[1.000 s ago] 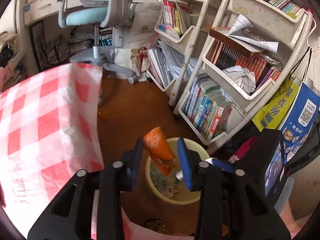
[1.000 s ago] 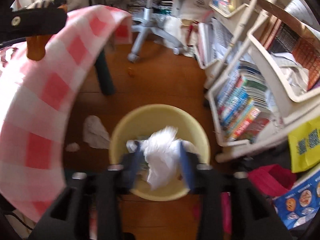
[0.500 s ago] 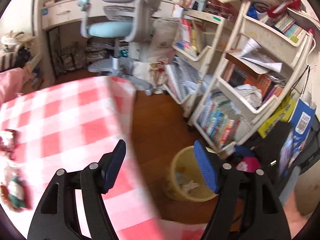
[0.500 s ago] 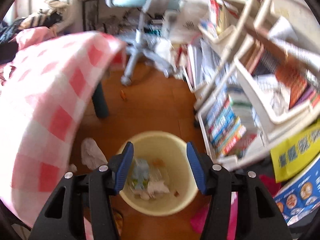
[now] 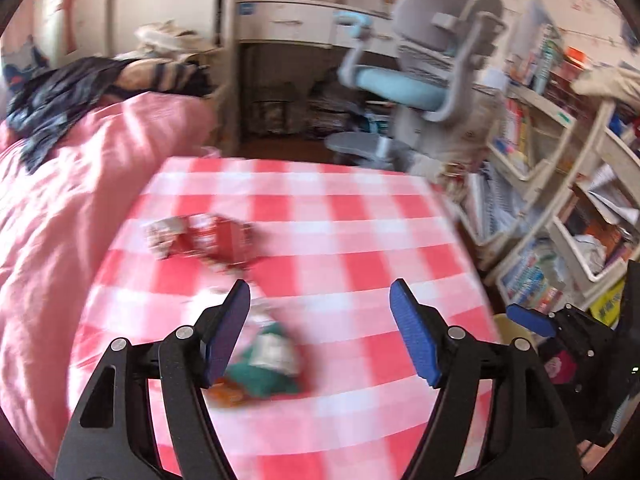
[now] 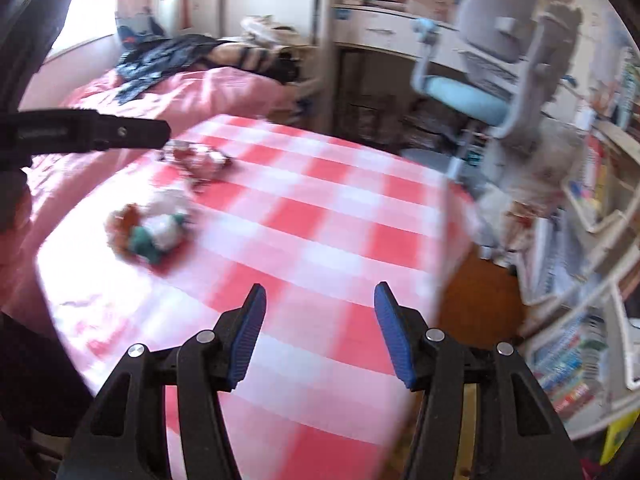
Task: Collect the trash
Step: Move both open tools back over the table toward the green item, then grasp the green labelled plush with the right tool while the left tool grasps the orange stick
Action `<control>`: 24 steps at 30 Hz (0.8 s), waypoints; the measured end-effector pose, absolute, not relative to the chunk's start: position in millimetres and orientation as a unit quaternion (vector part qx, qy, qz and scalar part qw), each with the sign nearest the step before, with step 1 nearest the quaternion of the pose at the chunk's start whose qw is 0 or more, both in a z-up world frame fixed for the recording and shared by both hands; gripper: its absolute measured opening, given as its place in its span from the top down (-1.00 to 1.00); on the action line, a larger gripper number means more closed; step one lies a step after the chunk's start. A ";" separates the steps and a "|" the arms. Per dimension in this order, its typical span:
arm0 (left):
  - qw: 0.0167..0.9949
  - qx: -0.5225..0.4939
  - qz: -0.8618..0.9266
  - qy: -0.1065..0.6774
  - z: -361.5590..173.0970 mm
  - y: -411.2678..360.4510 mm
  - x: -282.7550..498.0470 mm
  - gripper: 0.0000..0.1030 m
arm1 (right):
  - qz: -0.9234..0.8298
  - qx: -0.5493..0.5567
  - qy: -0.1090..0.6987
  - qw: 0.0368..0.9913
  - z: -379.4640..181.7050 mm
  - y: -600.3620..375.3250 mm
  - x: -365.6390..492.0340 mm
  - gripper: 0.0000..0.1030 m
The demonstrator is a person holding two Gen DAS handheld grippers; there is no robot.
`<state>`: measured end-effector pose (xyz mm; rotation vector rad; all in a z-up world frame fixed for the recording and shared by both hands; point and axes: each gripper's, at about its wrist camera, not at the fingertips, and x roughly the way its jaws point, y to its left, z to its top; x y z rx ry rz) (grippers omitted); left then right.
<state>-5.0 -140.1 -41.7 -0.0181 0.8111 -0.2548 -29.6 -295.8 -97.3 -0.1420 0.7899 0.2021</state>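
Hovering over the checked table (image 5: 360, 240), both grippers, left (image 5: 320, 332) and right (image 6: 320, 332), hold empty jaws spread (ready for grabbing) near crumpled wrappers (image 5: 260, 356).

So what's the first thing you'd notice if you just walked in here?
Probably the red-and-white checked tablecloth filling the middle, with two crumpled piles of trash on it: a reddish wrapper pile farther back and a green-and-white one beside the open left hand-held gripper. Behind stands a blue-seated desk chair.
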 end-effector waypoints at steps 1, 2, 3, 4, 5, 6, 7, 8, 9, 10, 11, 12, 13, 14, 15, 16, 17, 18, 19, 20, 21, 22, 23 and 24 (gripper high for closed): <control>0.910 -0.007 -0.108 0.401 -44.4 -122.1 -3.9 -0.34 | 0.116 -0.063 0.387 0.912 -98.6 -280.9 -24.0 -0.07; 0.907 -0.003 -0.096 0.409 -47.6 -108.3 -1.9 -0.34 | 0.127 -0.057 0.390 0.910 -99.6 -271.2 -18.2 -0.07; 0.904 0.001 -0.085 0.418 -51.7 -96.0 0.0 -0.35 | 0.139 -0.048 0.394 0.907 -101.1 -260.7 -12.9 -0.07; 0.899 0.007 -0.075 0.431 -58.8 -83.7 2.3 -0.38 | 0.147 -0.040 0.397 0.905 -102.2 -252.2 -8.9 -0.07; 0.892 0.013 -0.069 0.447 -67.0 -72.7 5.1 -0.40 | 0.156 -0.029 0.402 0.902 -104.5 -243.5 -3.9 -0.07; 0.885 0.018 -0.069 0.461 -74.4 -63.5 6.8 -0.40 | 0.162 -0.021 0.408 0.898 -107.4 -235.3 0.8 -0.07; 0.879 0.024 -0.070 0.472 -81.7 -56.9 7.8 -0.40 | 0.165 -0.016 0.411 0.896 -110.3 -225.1 0.9 -0.07; 0.874 0.029 -0.072 0.480 -89.0 -50.4 8.6 -0.41 | 0.168 -0.011 0.417 0.893 -113.5 -218.4 4.5 -0.07; 0.868 0.032 -0.070 0.490 -96.1 -45.5 8.9 -0.41 | 0.170 -0.007 0.424 0.890 -117.2 -213.0 8.2 -0.07; 0.863 0.035 -0.069 0.500 -103.6 -42.9 10.5 -0.41 | 0.170 -0.006 0.428 0.887 -119.3 -205.9 9.7 -0.07; 0.858 0.035 -0.073 0.506 -109.2 -41.3 11.4 -0.41 | 0.169 -0.004 0.434 0.885 -122.2 -198.8 12.8 -0.07; 0.856 0.037 -0.078 0.509 -114.3 -41.5 9.7 -0.41 | 0.169 -0.001 0.438 0.883 -124.4 -196.0 15.1 -0.07; 0.855 0.043 -0.080 0.511 -118.5 -42.0 9.2 -0.41 | 0.170 0.003 0.443 0.880 -127.3 -194.1 17.5 -0.07; 0.852 0.053 -0.076 0.515 -122.9 -42.9 8.7 -0.41 | 0.170 0.007 0.447 0.878 -129.2 -193.1 20.3 -0.07; 0.850 0.061 -0.071 0.518 -125.3 -43.4 8.7 -0.41 | 0.171 0.011 0.451 0.876 -130.4 -192.9 21.0 -0.07; 0.850 0.067 -0.071 0.517 -126.2 -43.4 8.6 -0.41 | 0.172 0.017 0.456 0.873 -132.9 -192.1 22.6 -0.07; 0.851 0.070 -0.073 0.516 -126.0 -43.7 9.0 -0.41 | 0.174 0.020 0.458 0.872 -134.4 -189.2 24.1 -0.07; 0.851 0.071 -0.072 0.515 -126.1 -43.3 9.6 -0.41 | 0.175 0.021 0.460 0.870 -135.2 -187.5 24.5 -0.07; 0.852 0.072 -0.070 0.515 -126.6 -42.6 10.3 -0.41 | 0.177 0.021 0.461 0.869 -136.7 -184.0 26.3 -0.07; 0.851 0.071 -0.068 0.516 -128.0 -41.6 11.3 -0.41 | 0.181 0.022 0.462 0.868 -137.7 -181.1 27.5 -0.07; 0.850 0.069 -0.066 0.518 -130.5 -40.0 12.5 -0.41 | 0.184 0.023 0.464 0.866 -138.9 -178.9 28.8 -0.07; 0.848 0.063 -0.063 0.523 -134.0 -37.5 14.6 -0.37 | 0.186 0.022 0.465 0.865 -140.0 -175.7 28.8 -0.07; 0.845 0.056 -0.061 0.528 -136.9 -35.0 16.8 -0.23 | 0.188 0.021 0.467 0.864 -141.4 -173.8 29.8 -0.07; 0.843 0.048 -0.064 0.532 -138.4 -33.1 18.5 -0.11 | 0.190 0.019 0.469 0.863 -142.5 -171.5 29.7 -0.06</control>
